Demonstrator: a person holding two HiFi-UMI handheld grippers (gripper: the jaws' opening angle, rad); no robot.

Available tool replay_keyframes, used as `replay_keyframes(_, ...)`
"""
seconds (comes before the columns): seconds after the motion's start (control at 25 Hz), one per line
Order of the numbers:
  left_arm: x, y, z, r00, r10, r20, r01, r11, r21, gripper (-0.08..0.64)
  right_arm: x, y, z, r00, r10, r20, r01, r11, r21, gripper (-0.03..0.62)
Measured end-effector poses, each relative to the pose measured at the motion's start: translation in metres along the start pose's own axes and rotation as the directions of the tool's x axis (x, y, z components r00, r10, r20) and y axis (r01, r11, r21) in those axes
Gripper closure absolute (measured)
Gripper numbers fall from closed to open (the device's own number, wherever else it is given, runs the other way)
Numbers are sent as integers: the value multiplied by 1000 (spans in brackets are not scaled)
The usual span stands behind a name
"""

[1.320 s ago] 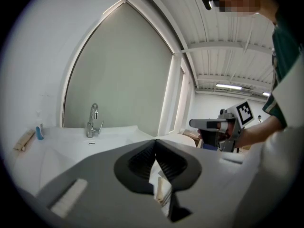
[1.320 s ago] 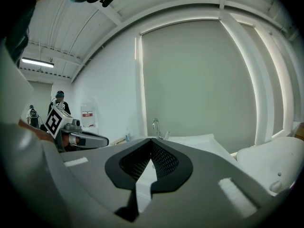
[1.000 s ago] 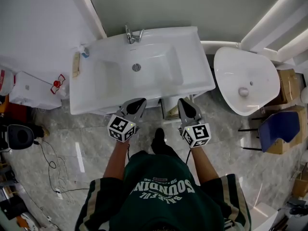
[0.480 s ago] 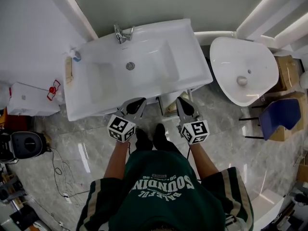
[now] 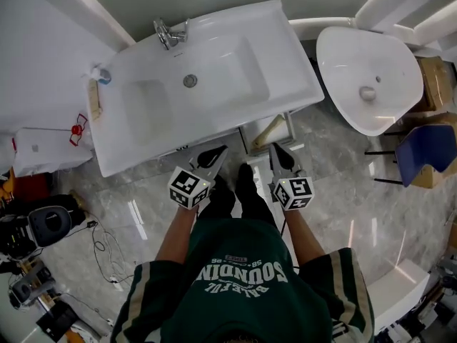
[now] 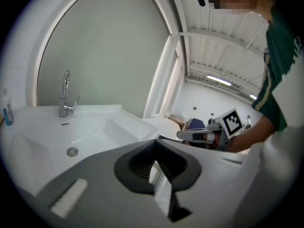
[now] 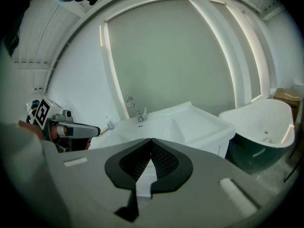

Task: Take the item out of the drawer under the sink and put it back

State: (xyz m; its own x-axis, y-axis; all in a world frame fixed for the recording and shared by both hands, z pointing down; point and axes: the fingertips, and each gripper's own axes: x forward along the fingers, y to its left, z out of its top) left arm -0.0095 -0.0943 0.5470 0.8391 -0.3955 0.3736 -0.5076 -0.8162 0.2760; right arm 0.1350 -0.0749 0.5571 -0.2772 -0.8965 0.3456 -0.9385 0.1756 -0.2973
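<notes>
Just before the front edge of the sink [image 5: 178, 138], I hold my left gripper [image 5: 217, 152] and right gripper [image 5: 278, 150] side by side, both pairs of jaws pressed together on nothing. Only a sliver of the cabinet [image 5: 245, 140] under that edge shows; the item is hidden. Bare floor [image 5: 335, 184] lies between me and the tub [image 5: 385, 63].

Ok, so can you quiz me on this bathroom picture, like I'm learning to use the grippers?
1. True or false: the right gripper holds a bottle.
2. What stands beside the sink, on the head view's right? A) white tub B) washing machine C) ladder
3. Fill in: the left gripper has its jaws ___.
Key: 1 false; 2 A; 3 shut.
</notes>
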Motion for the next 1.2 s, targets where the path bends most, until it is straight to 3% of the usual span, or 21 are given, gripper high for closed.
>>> replay_keyframes(0.48,34,-23,-52,991,-83,-103,78,996,-49,511,8,-30,-64,992,-55,-118,67,993,96,589)
replay_keyframes(0.84,43,-35,-82,983,-110,-145,97,991,-97,511,35,-67,-112,958,-135,-252,180,970,163,467)
replay_keyframes(1.2,46,-29,-111,978,-99,-184,74,987,-142,511,78,-100,-173,904,-181,-386,283,933,224,463)
